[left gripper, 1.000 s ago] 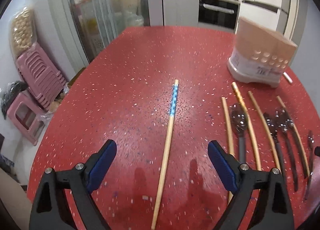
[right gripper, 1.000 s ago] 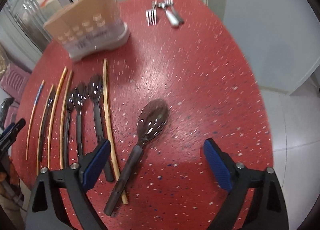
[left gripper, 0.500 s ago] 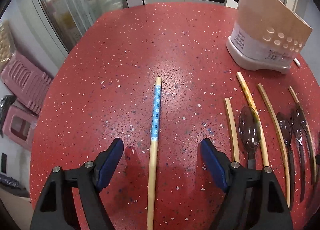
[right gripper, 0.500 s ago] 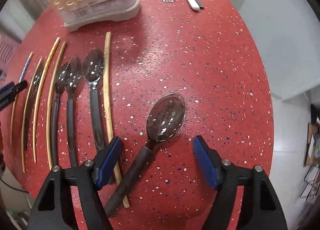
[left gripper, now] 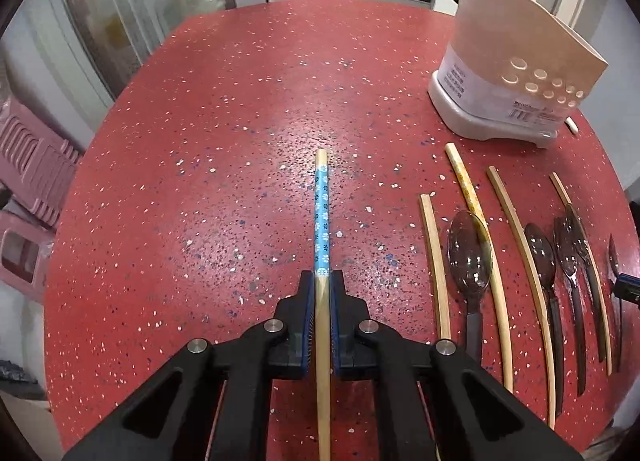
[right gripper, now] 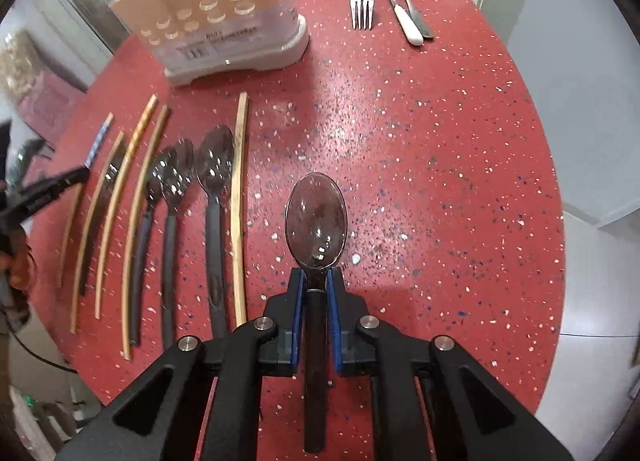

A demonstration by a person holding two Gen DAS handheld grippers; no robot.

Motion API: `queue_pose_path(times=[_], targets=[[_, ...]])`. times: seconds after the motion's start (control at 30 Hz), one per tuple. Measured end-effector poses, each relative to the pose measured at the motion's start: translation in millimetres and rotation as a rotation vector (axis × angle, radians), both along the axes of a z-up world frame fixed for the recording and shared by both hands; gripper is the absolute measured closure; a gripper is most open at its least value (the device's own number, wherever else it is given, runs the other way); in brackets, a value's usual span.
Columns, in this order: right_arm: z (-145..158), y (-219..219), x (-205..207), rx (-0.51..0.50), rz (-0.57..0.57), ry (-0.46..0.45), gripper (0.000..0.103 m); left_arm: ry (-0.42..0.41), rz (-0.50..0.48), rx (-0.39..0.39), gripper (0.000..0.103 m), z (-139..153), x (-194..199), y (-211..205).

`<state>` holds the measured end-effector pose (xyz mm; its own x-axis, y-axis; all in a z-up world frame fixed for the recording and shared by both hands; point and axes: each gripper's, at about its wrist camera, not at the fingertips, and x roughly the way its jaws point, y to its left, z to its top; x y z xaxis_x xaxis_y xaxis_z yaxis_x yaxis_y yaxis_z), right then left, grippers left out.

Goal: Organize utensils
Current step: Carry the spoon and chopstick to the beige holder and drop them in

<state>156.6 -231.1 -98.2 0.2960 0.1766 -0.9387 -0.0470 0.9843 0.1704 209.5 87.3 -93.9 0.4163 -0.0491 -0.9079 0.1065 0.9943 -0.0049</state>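
- Table [left gripper: 240, 109], big, red and speckled, fills both views; its near edge is cut off behind the black gripper arms.
- Utensil holder [left gripper: 508, 77], tan on top with a white base, stands at the far right of the table in the left view, and its top is cut off in the right view [right gripper: 224, 17].
- Row of loose sticks and dark spoons lies between the two grippers, all pointing the same way, away from the person. The near ends are hard to make out in the left view, and the ones at the left of the right view are blurred.
- Left gripper [left gripper: 322, 289] has its jaws pinched tight on the blue-patterned chopstick [left gripper: 322, 217]. A second ago they were wide apart with the stick lying between them.
- The chopstick points straight ahead, away from the camera, with its blue part in front of the pads. Its back end runs under the gripper and off the bottom of the picture. I cannot tell if it is off the table.
- Right gripper [right gripper: 316, 281] is closed on the neck of the clear dark spoon [right gripper: 316, 217]. Before, its jaws were wide open.
- The spoon's bowl points ahead, hollow side up, and its black handle runs back under the gripper. Earlier it lay slanted.
- Forks [right gripper: 384, 5] lie at the far edge, small and well apart from the rest.
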Motion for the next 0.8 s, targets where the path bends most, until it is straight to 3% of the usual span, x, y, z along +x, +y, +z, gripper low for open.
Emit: queue_pose_path(times=[0.2, 0.47, 0.6, 0.8], targets=[[24, -16, 0, 0.105, -0.003, -0.107, 0.09, -0.116, 0.057, -0.053, 0.072, 23, -34, 2], [75, -29, 8, 0.215, 0.007, -0.307, 0.09, -0.328, 0.092, -0.145, 0.072, 100, -58, -7], [99, -25, 22, 0.246, 0.016, -0.372, 0.09, -0.42, 0.086, -0.199, 0.072, 138, -53, -15], [132, -21, 53, 0.272, 0.019, -0.46, 0.09, -0.532, 0.072, -0.259, 0.072, 185, -13, -35]])
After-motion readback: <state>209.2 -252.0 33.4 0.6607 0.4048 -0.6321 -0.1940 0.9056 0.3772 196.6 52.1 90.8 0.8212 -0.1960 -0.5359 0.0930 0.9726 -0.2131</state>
